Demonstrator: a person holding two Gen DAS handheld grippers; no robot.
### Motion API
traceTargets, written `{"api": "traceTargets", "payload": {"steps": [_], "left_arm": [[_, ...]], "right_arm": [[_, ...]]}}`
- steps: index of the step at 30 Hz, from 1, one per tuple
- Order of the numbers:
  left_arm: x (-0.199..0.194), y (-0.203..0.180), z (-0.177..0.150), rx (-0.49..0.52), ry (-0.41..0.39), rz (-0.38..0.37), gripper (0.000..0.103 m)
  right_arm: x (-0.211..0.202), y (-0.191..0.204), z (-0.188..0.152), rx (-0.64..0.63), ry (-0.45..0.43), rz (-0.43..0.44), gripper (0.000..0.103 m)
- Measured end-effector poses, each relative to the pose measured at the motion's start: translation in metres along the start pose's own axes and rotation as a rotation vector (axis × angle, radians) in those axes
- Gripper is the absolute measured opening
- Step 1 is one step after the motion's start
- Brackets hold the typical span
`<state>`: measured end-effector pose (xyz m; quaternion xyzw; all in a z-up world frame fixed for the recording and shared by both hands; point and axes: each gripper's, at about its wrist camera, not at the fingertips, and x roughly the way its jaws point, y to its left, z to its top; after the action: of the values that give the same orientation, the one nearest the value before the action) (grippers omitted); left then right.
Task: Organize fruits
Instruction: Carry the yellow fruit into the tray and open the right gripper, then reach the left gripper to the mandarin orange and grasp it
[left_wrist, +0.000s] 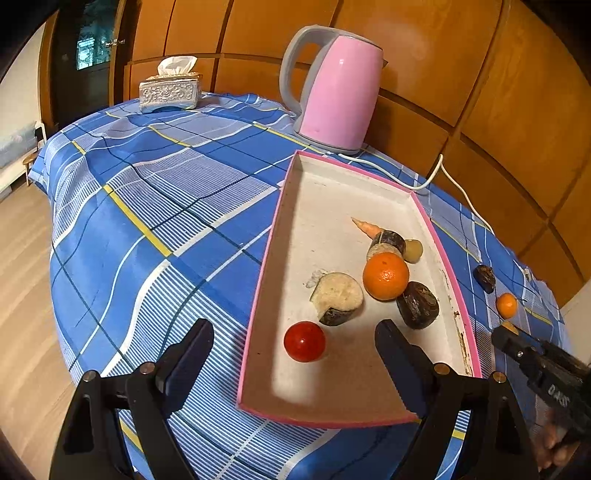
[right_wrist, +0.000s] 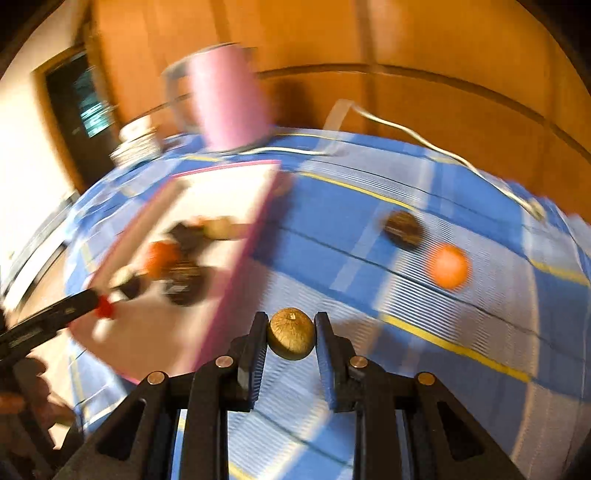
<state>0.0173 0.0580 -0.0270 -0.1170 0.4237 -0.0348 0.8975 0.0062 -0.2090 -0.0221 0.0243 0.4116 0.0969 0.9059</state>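
The right gripper pinches a small brown round fruit above the blue checked cloth, just right of the pink-rimmed tray. It should carry the fruit over the rim, lower it into a bare spot, then let go (gently, so nothing rolls). The left gripper hangs spread wide over the tray's near end, around nothing.

The left view shows the tray sharply: red tomato, orange. The right view is blurry but shows the pinch.

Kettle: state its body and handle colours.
Kettle: pink body, grey handle, clearest in the left wrist view.
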Motion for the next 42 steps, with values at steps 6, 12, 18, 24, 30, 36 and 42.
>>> {"api": "traceTargets", "payload": {"steps": [6, 12, 18, 24, 30, 36, 42], "left_arm": [[0.000, 0.004, 0.002, -0.010, -0.003, 0.006, 0.089], [0.002, 0.009, 0.002, -0.021, 0.003, 0.017, 0.089], [0.003, 0.009, 0.001, -0.019, 0.008, 0.022, 0.089], [0.003, 0.008, 0.001, -0.021, 0.006, 0.021, 0.089], [0.003, 0.008, 0.001, -0.019, 0.008, 0.019, 0.089], [0.002, 0.006, 0.000, -0.015, 0.006, 0.018, 0.089], [0.000, 0.005, 0.000, -0.010, 0.003, 0.011, 0.090]], "right_arm": [[0.016, 0.055, 0.014, -0.158, 0.016, 0.094, 0.025], [0.041, 0.086, 0.021, -0.197, 0.061, 0.153, 0.026], [0.052, 0.094, 0.020, -0.183, 0.064, 0.162, 0.026], [0.046, 0.090, 0.019, -0.159, 0.049, 0.148, 0.037], [0.031, 0.080, 0.018, -0.129, 0.013, 0.129, 0.037], [0.015, 0.067, 0.016, -0.108, -0.031, 0.078, 0.037], [0.004, 0.043, 0.012, -0.053, -0.054, 0.010, 0.037]]}}
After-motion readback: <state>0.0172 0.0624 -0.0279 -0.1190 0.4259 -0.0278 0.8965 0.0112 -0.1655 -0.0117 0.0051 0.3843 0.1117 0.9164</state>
